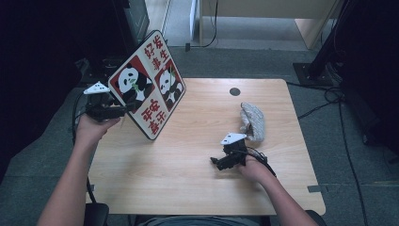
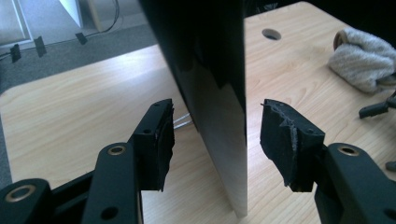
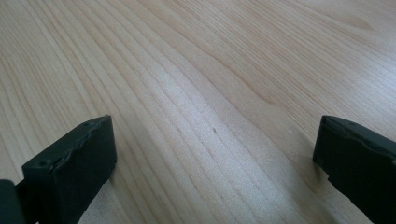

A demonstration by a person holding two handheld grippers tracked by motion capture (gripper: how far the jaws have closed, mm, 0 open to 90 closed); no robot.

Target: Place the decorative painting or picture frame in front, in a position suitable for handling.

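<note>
With the flat square board printed with pandas and red characters (image 1: 148,84) standing tilted on its lower edge at the left-rear part of the light wood-grain table (image 1: 188,160), I have my left gripper (image 1: 123,109) at its left edge, jaws either side of the panel. From the left gripper view, the board's thin edge (image 2: 224,140) runs up between the two black pads (image 2: 161,140); there's a visible gap on each side, so the jaws are spread and not pinching it, tho the panel sits nearer the left pad. Whether anything touches the board lower down, I can't tell.

My right gripper (image 1: 215,162) is low over the table's front-right area, well apart from the board. In the right gripper view its jaws are wide apart w/ nothing but bare wood btwn them.

A crumpled grey knit cloth (image 1: 253,121) lies on the table just behind the right gripper, near the right side. A small dark round hole (image 1: 235,91) sits in the tabletop near the rear edge.
</note>
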